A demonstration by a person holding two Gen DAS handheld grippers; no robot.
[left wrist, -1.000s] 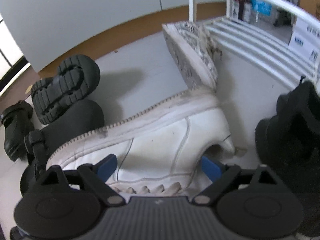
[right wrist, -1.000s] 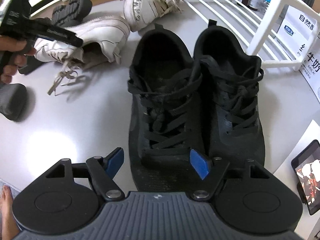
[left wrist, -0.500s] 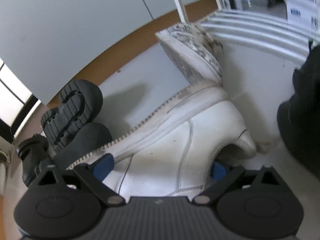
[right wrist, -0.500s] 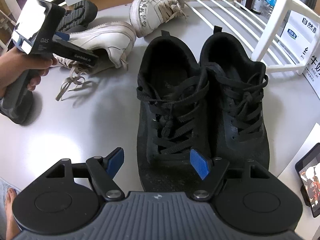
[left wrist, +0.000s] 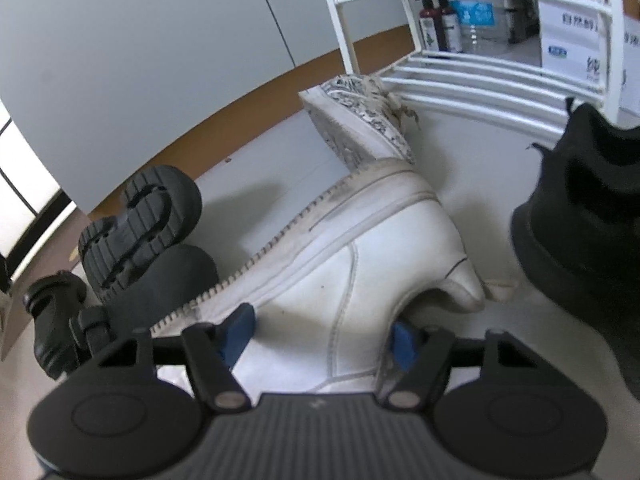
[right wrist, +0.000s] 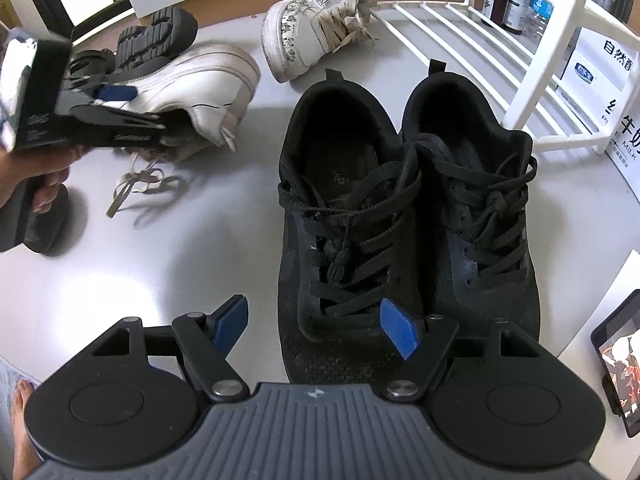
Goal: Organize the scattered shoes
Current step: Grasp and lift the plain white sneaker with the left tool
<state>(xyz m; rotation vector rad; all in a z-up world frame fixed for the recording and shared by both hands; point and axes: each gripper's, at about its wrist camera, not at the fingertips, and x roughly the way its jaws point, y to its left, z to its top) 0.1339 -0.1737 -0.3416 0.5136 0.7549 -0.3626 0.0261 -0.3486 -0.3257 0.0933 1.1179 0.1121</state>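
Left wrist: left gripper [left wrist: 320, 334] closing around white sneaker [left wrist: 352, 252], pads not yet pressing.
Right wrist: right gripper [right wrist: 314, 326] open, empty, over black shoes [right wrist: 404, 216].

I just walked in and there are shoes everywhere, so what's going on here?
A person is tidying shoes with a hand-held gripper in each hand. The left hand-held gripper is closing around the plain white sneaker, which lies on its side. The right hand-held gripper hovers open over the toe of the black laced pair, standing together beside the white rack.
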